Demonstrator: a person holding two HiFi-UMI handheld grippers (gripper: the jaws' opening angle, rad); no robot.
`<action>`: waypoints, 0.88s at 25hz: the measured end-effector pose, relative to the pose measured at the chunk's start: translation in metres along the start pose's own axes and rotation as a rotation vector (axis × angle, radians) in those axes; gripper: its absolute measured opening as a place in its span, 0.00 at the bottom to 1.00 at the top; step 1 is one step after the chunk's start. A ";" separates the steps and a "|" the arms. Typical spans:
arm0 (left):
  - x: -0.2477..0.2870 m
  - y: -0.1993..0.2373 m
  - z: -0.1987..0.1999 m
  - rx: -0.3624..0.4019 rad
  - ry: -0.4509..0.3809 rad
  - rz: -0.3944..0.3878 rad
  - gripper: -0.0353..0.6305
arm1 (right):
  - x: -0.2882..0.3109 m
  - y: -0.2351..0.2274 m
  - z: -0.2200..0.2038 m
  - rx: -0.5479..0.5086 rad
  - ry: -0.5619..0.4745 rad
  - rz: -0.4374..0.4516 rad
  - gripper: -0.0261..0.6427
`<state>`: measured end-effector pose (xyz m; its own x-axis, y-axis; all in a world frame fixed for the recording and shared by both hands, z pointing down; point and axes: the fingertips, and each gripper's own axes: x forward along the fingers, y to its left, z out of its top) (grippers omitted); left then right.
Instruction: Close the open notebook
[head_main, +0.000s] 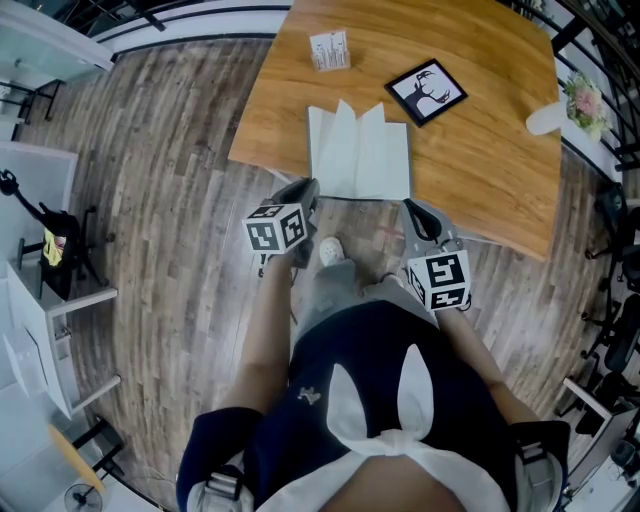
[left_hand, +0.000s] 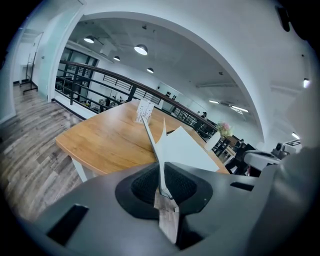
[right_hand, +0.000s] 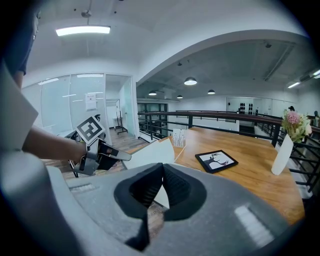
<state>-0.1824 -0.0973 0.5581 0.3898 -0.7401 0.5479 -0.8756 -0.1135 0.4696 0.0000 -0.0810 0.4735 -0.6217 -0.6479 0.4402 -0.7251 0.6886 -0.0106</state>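
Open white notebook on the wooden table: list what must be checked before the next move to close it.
1. Left gripper has hold of the left leaf of the open white notebook: ok, the sheet sits pinched between its closed jaws.
2. Leaf is off the wooden table: ok, it stands raised in the left gripper view.
3. Right gripper is free of the paper: cannot tell; its jaws are together, by the near right corner.
4. Right page is bare: ok, nothing lies on it.
5. Black-framed deer picture and white card stand are out of the way: ok, both stand apart from the notebook.
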 end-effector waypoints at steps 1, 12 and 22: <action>0.000 -0.002 0.000 0.003 -0.001 0.002 0.13 | -0.001 -0.002 -0.001 0.000 0.000 0.000 0.04; 0.003 -0.022 0.004 0.033 -0.013 0.000 0.12 | -0.013 -0.011 -0.006 -0.003 -0.003 -0.002 0.04; 0.006 -0.040 0.006 0.058 -0.026 0.001 0.12 | -0.028 -0.019 -0.014 -0.014 0.003 -0.006 0.04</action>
<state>-0.1464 -0.1013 0.5385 0.3819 -0.7570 0.5302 -0.8914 -0.1501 0.4276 0.0355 -0.0715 0.4738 -0.6163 -0.6513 0.4428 -0.7248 0.6889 0.0046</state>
